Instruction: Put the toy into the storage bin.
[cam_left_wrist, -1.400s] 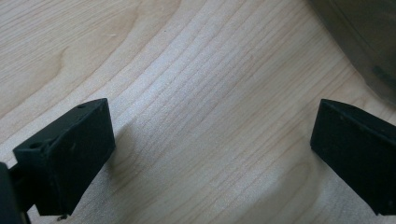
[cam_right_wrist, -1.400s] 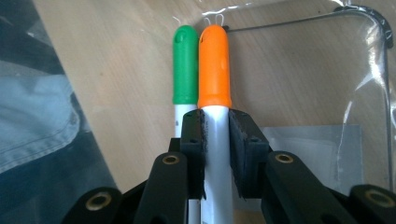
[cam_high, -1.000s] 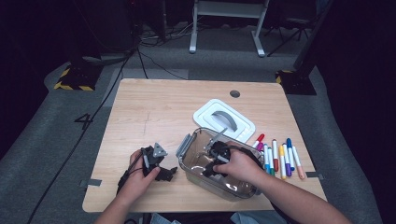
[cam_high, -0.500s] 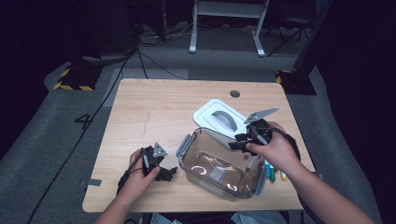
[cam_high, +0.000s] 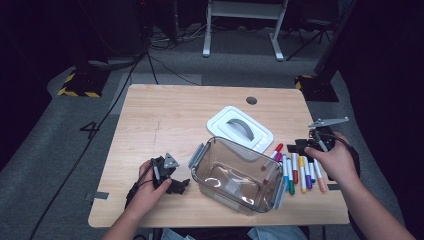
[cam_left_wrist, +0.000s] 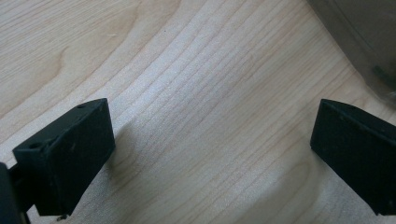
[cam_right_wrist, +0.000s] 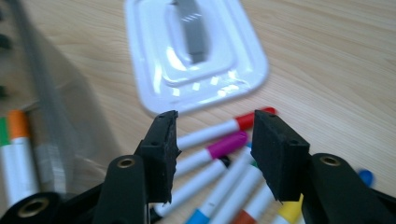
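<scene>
Right tongs (cam_right_wrist: 215, 154) just opening, empty, over markers (cam_right_wrist: 219, 161); left tongs (cam_left_wrist: 210, 158) released on table (cam_left_wrist: 187, 70).

Tabletop (cam_high: 175, 115): light wood, rounded corners, round cable hole (cam_high: 251, 100) near the far edge. Floor (cam_high: 60, 150): grey carpet, dim; white numeral "4" (cam_high: 90, 130) at left. Black cable (cam_high: 100, 130) crossing the left. Yellow-black hazard tape (cam_high: 75, 92) upper left. White frame legs (cam_high: 240, 25) top centre. Surroundings dark.

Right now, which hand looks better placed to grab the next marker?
The right. Its gripper hangs open just above the markers, fingers either side of them. The left gripper sits across the clear box, on bare wood.
</scene>
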